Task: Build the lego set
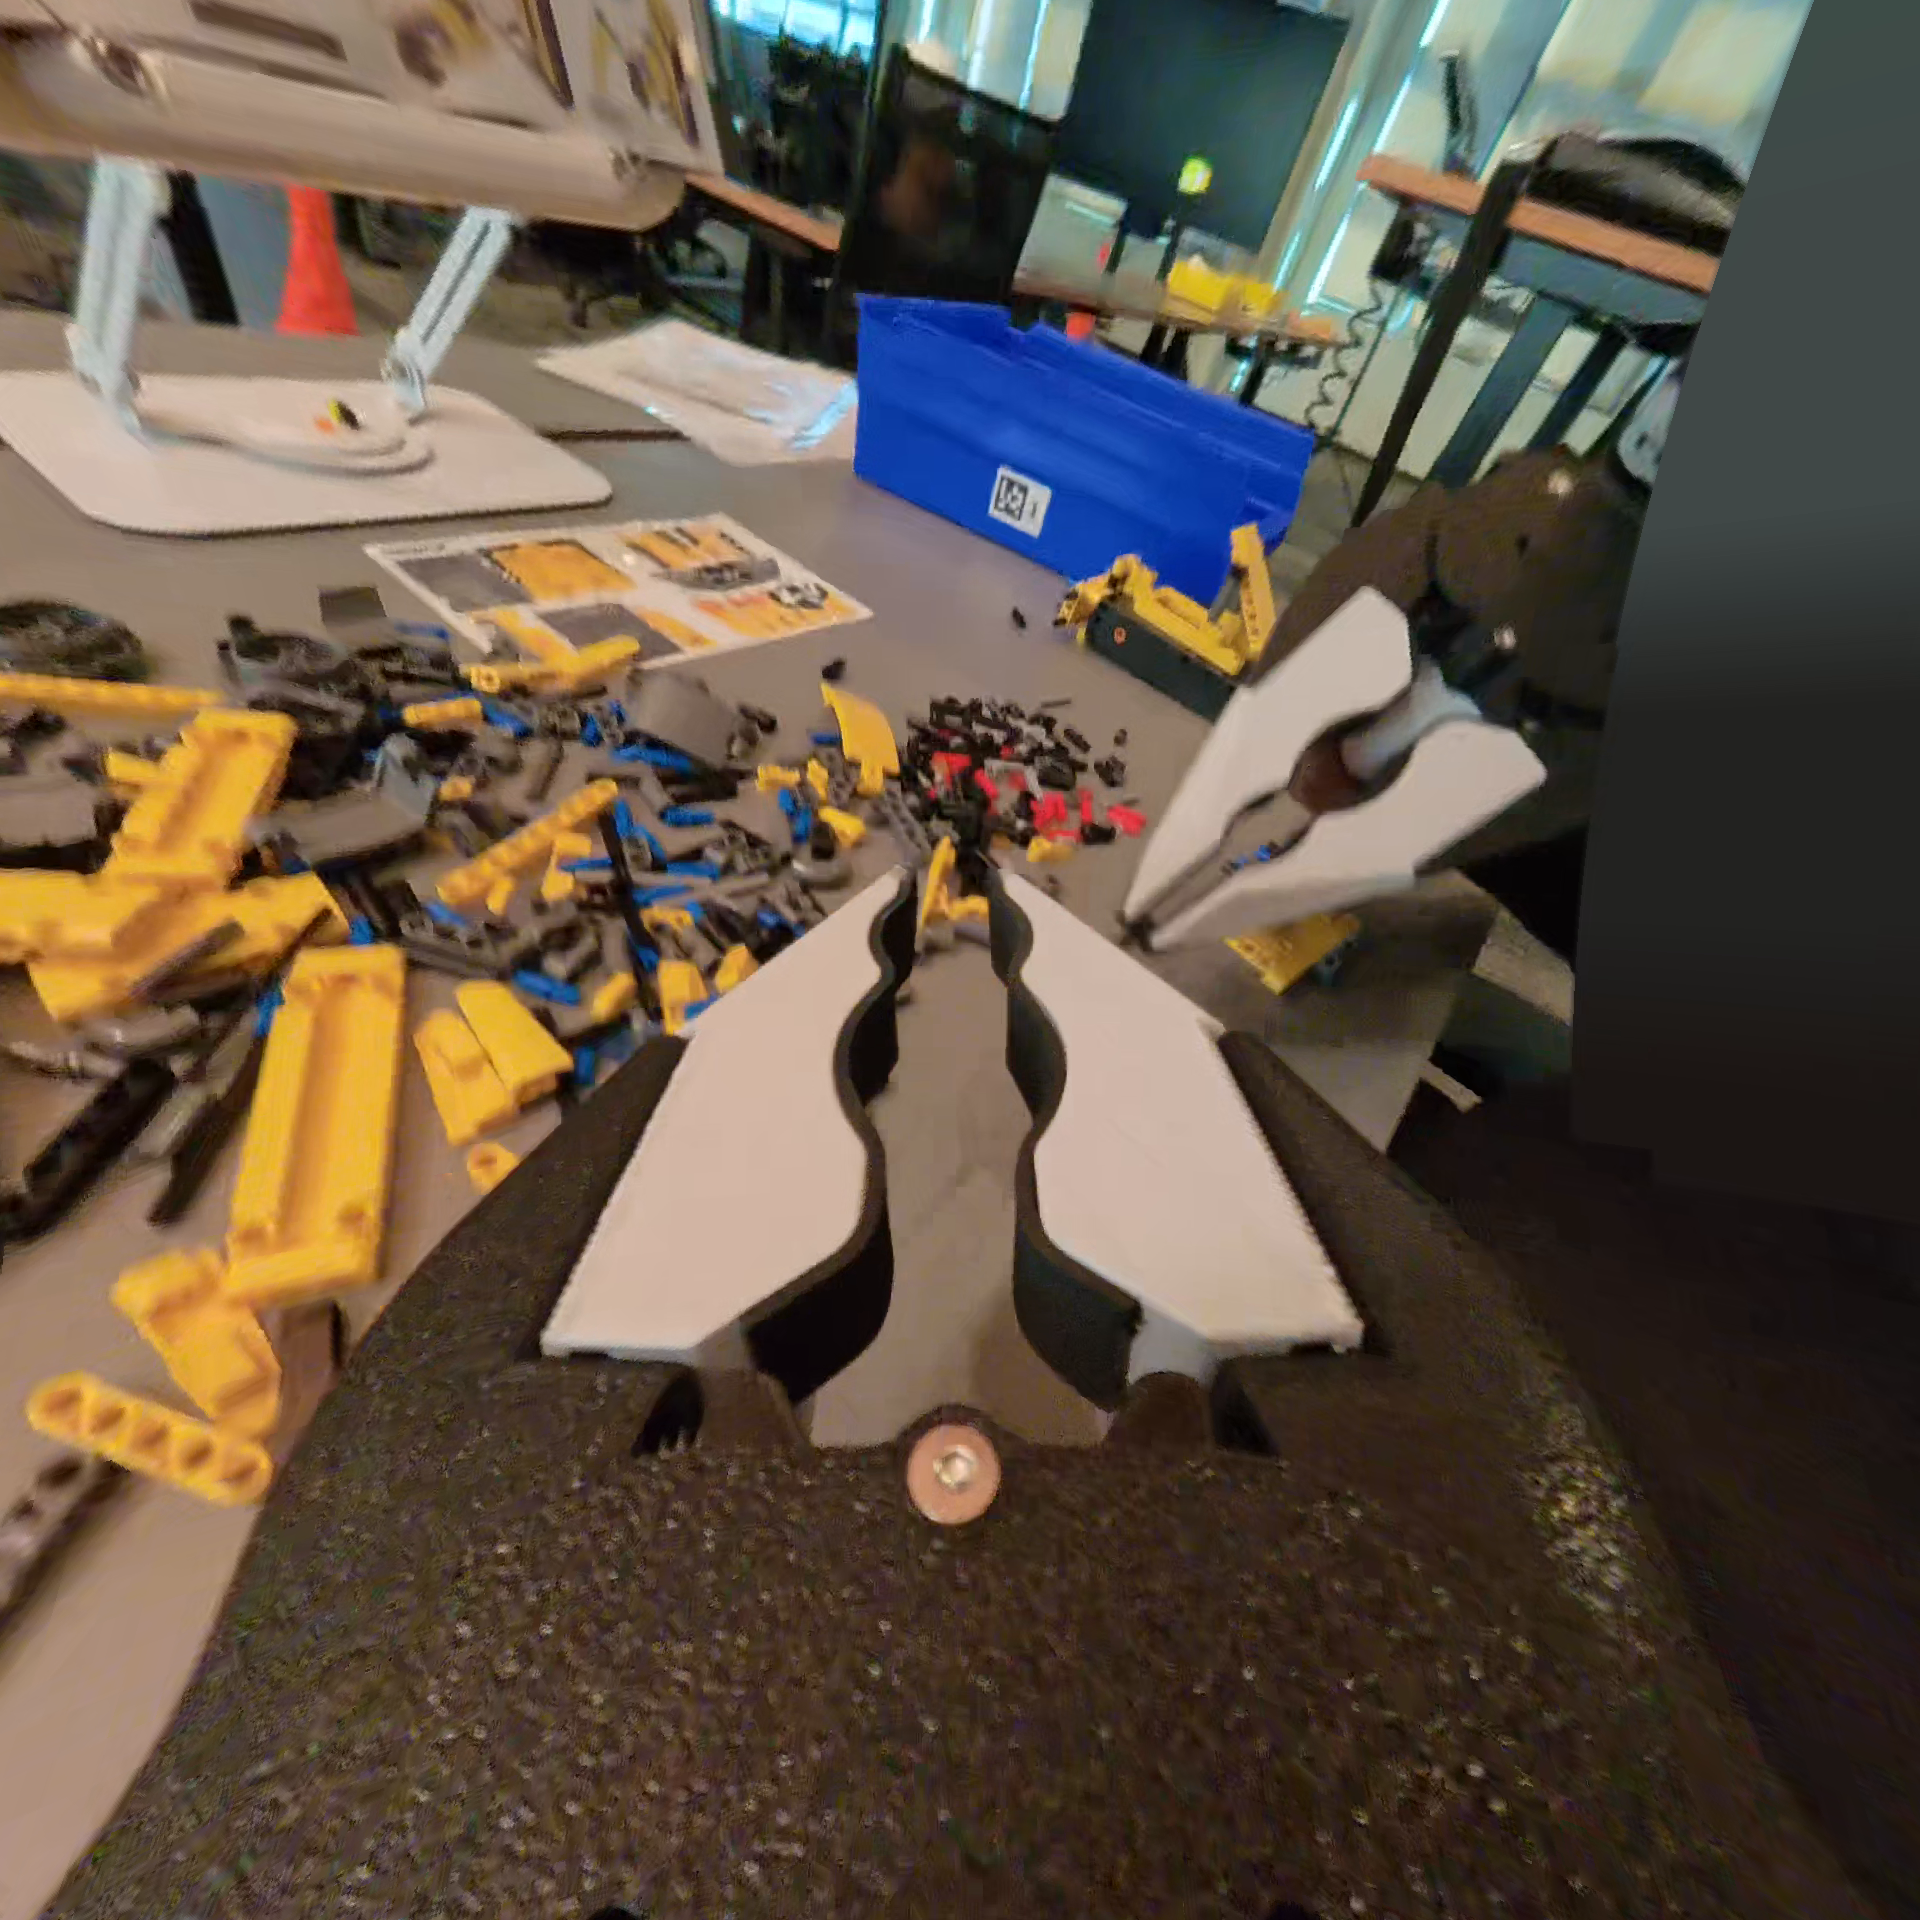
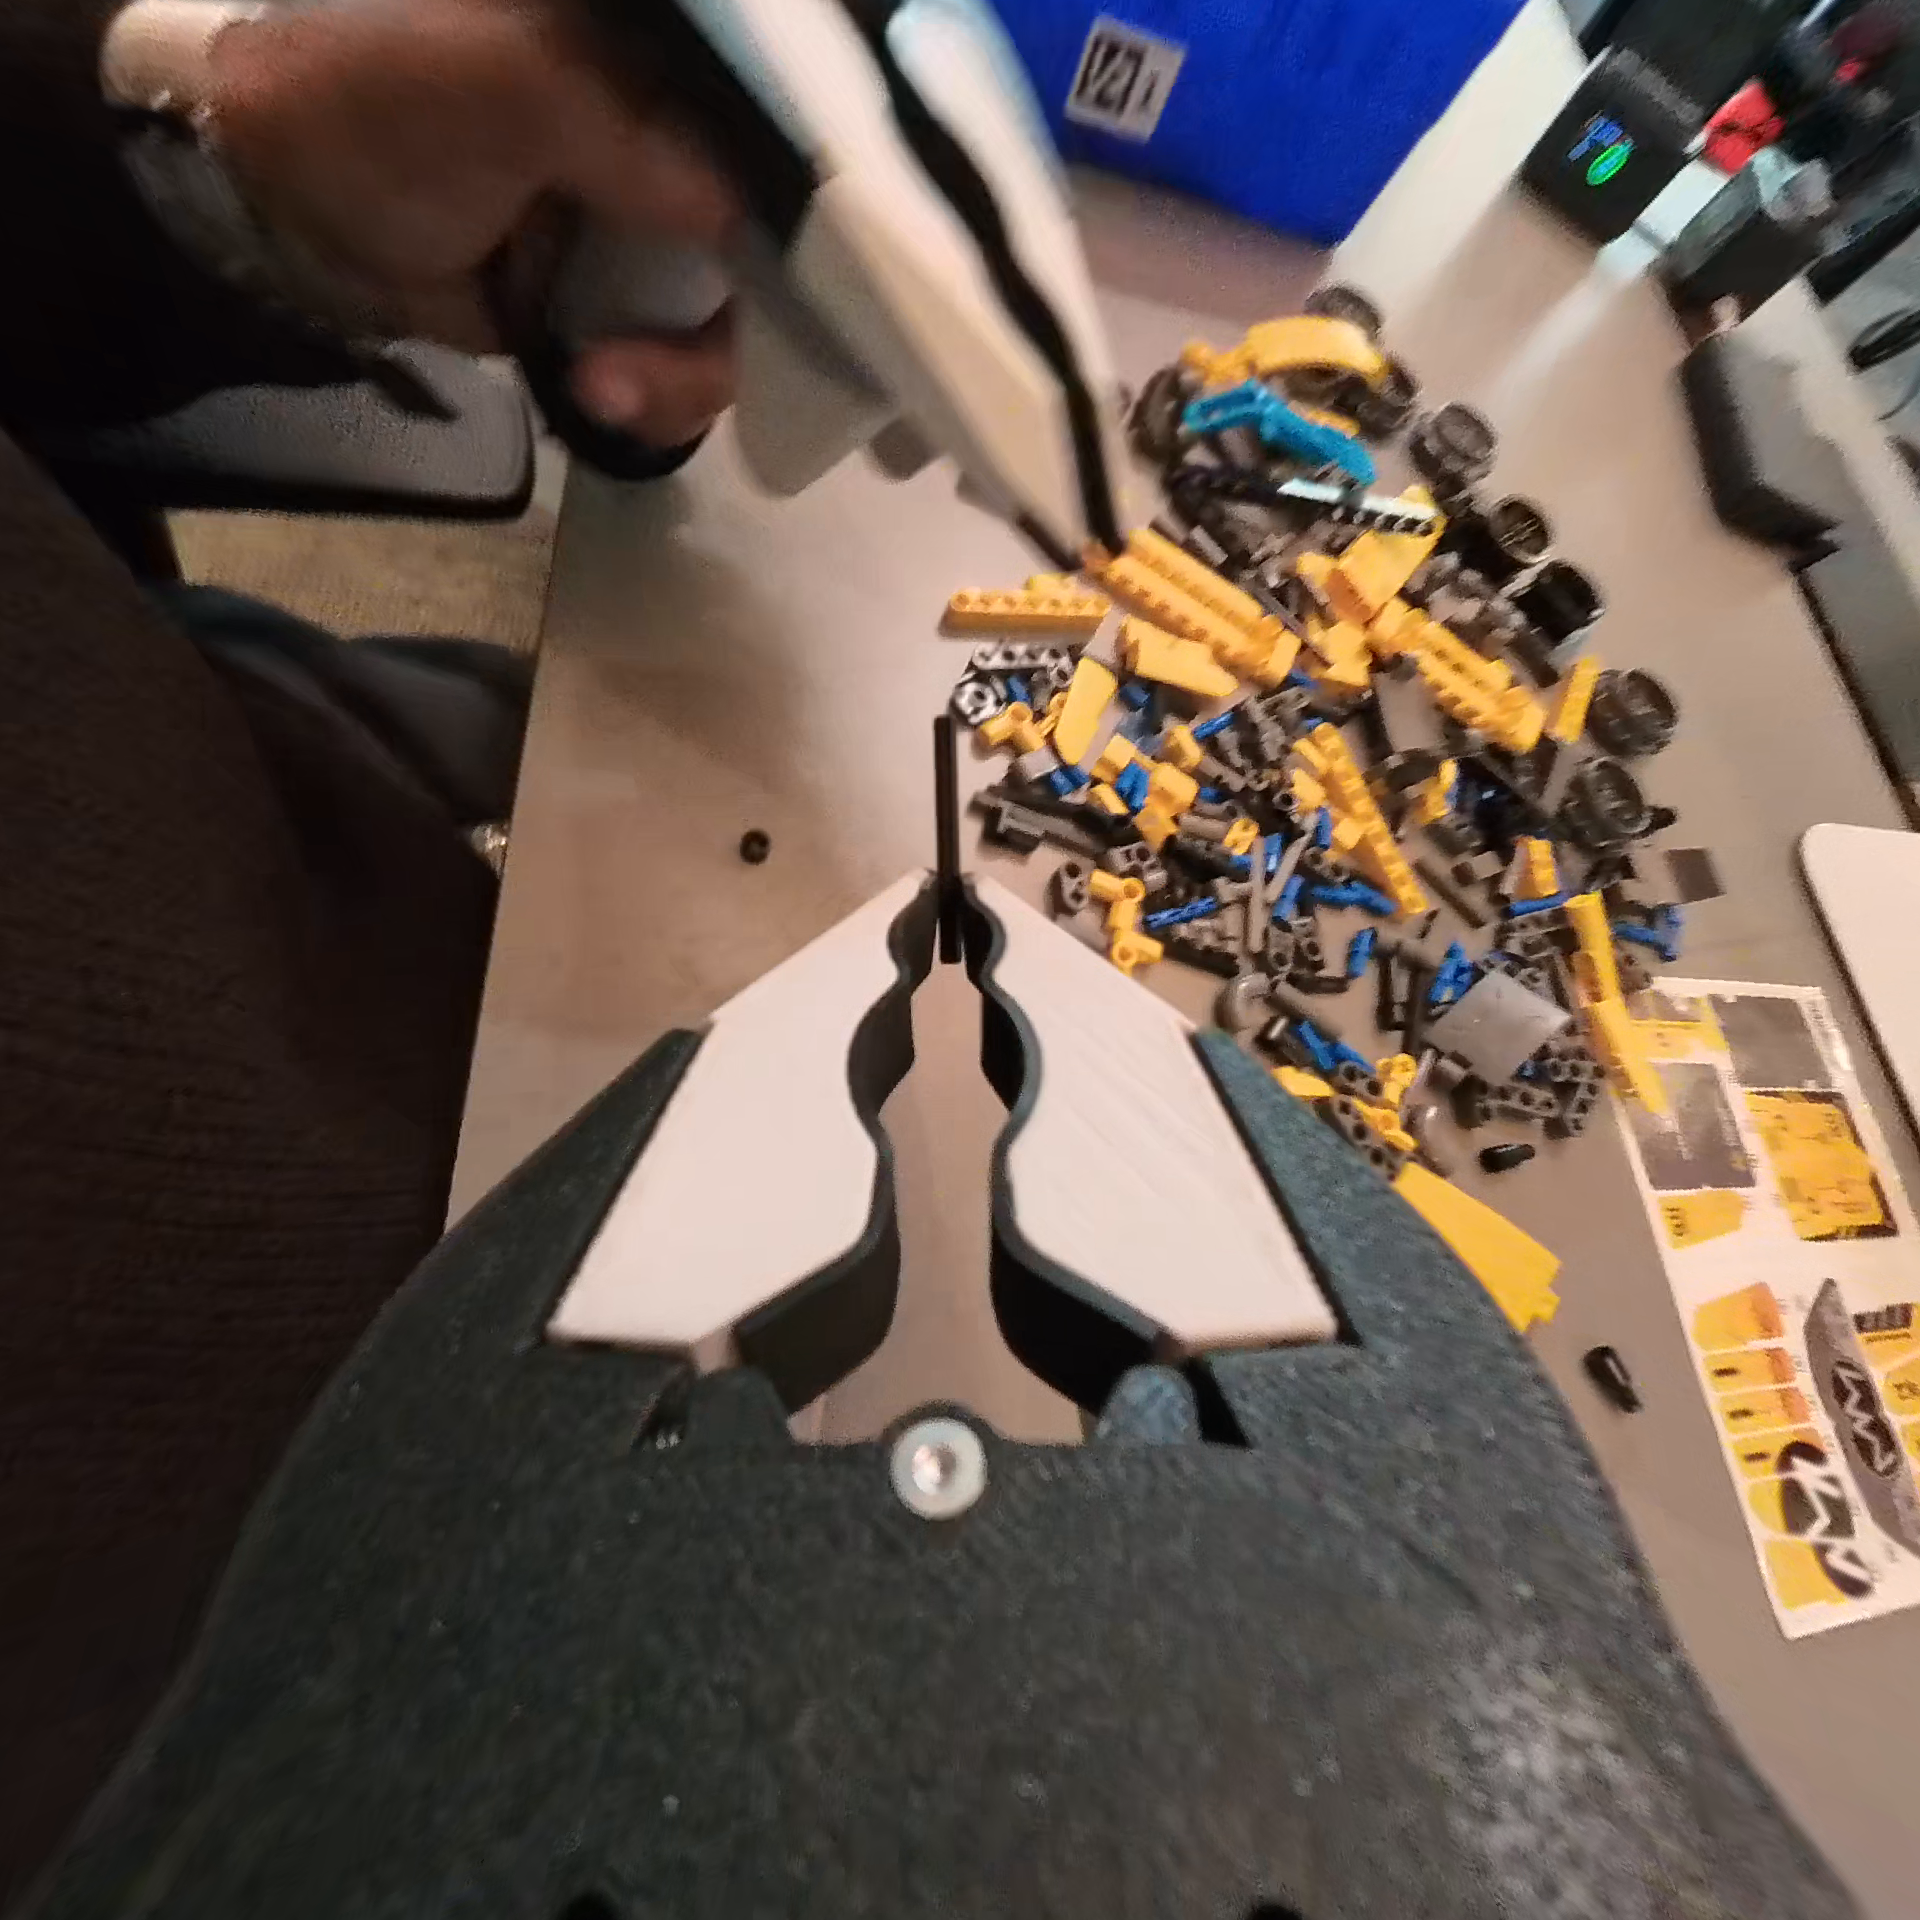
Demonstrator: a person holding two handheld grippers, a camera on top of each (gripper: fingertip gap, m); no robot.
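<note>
Right wrist view is showing the right gripper [image 2: 948, 902] clenching a thin black axle rod [image 2: 943, 821] at its lower end, the rod standing up past the fingertips, above bare table [image 2: 665, 727] just beside the pile of yellow, blue and black building pieces [image 2: 1320, 748]. Such a rod is looking light, stiff and smooth, so it could twist or slip in a pinch this close to its end; a hold nearer its middle would be steadier.

Across the pile, a hand [image 2: 436, 187] is gripping the left gripper [image 1: 951, 899], whose fingers are standing slightly parted with nothing between them, hovering over the small pieces near the red and black pins [image 1: 1023, 774]. Farther off, a blue bin [image 1: 1060, 457], a sticker sheet [image 1: 623, 582] and a partly built yellow assembly [image 1: 1174, 623] are lying on the table.
</note>
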